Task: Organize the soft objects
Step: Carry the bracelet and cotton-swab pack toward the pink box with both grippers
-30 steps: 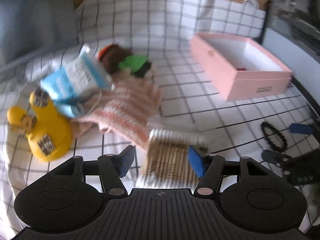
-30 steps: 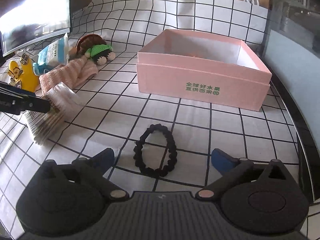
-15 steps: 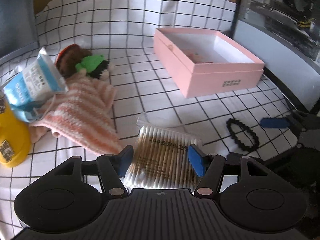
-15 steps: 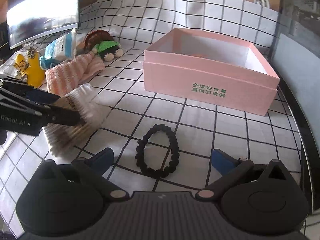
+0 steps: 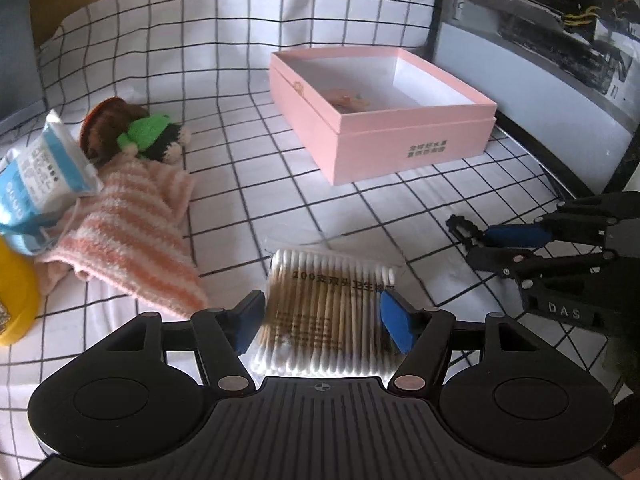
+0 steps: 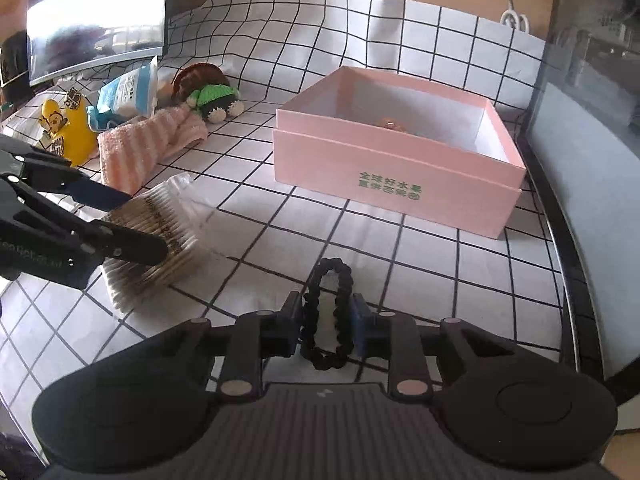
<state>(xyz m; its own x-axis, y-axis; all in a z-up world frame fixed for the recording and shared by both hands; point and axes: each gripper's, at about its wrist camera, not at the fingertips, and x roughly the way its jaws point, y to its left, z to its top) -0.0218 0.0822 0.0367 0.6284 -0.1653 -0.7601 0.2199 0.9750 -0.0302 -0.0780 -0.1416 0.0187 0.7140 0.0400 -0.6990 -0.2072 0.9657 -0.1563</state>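
Observation:
My left gripper [image 5: 322, 322] is shut on a clear pack of cotton swabs [image 5: 328, 308] and holds it just above the checked cloth; the pack also shows in the right wrist view [image 6: 156, 236]. My right gripper [image 6: 326, 322] is shut on a black hair tie [image 6: 328, 320], which stands upright between the pads. An open pink box [image 5: 380, 112] sits beyond, with a small orange item inside; it also shows in the right wrist view [image 6: 400, 152]. A pink striped sock [image 5: 128, 232], a green and brown plush [image 5: 136, 132] and a blue tissue pack [image 5: 36, 176] lie at the left.
A yellow plush figure [image 6: 68, 132] sits far left. A monitor [image 6: 96, 20] stands behind the pile. A computer case [image 5: 560, 40] stands right of the box. The black table rim [image 6: 568, 280] runs along the right.
My right gripper moved forward and shut on the hair tie, lifting it upright. My left gripper carried the swab pack to the right, toward the box.

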